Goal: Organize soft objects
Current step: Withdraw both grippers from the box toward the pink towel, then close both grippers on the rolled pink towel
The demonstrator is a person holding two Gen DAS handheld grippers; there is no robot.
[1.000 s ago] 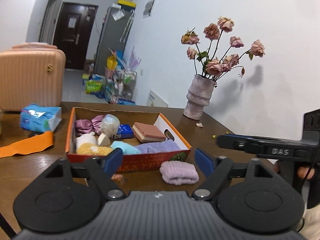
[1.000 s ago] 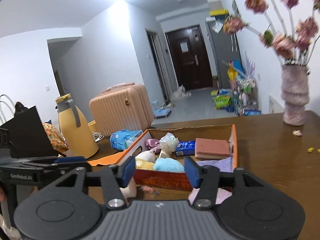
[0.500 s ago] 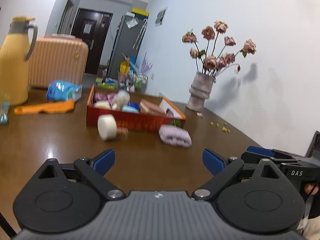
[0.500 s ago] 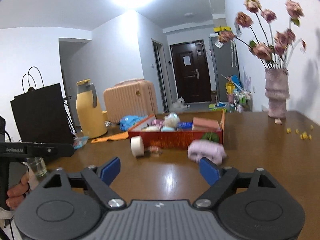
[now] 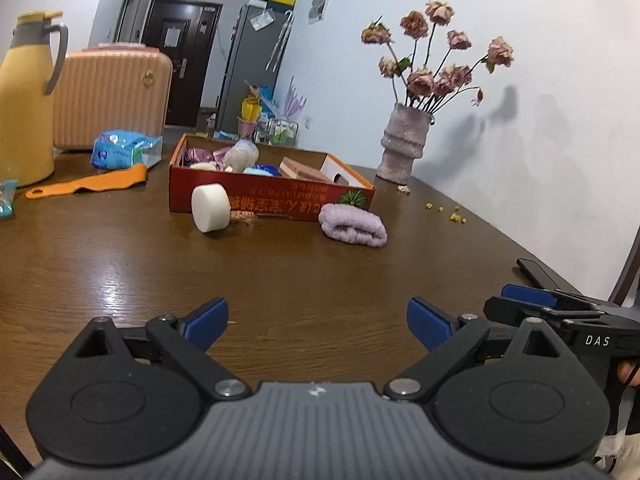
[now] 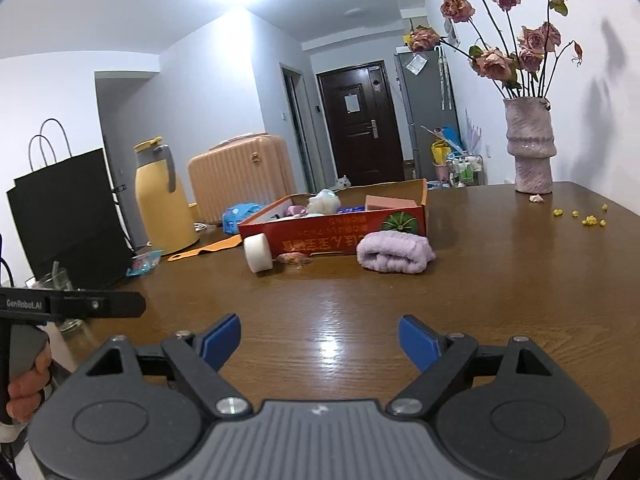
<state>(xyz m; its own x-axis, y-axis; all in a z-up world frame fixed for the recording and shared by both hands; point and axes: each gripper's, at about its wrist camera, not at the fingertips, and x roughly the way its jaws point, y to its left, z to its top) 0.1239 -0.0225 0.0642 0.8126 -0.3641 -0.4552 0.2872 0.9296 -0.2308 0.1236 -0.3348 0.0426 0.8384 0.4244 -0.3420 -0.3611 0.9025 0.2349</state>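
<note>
- A dark wooden table [image 5: 120, 264] fills the foreground of a lived-in room, with a vase of dried roses [image 6: 530, 146] by the white wall, a yellow thermos [image 6: 162, 196] and a peach suitcase [image 5: 112, 96] at the far side.
- The red cardboard box [image 5: 272, 196] sits mid-table, already holding several soft items. Two lie outside it, against its near wall: a white foam roll [image 5: 210, 207] near the left end and a folded lilac cloth [image 5: 353, 225] near the right end.
- The left gripper [image 5: 318, 320] has its jaws spread wide with nothing between them, low over bare table and well short of the box.
- The right gripper [image 6: 320, 338] is likewise wide and empty.
- Risks, as I judge them: the roll looks free to roll away if nudged off-centre; the cloth may unfold or drag if pinched by one layer; a low approach could shove the light box backward.
</note>
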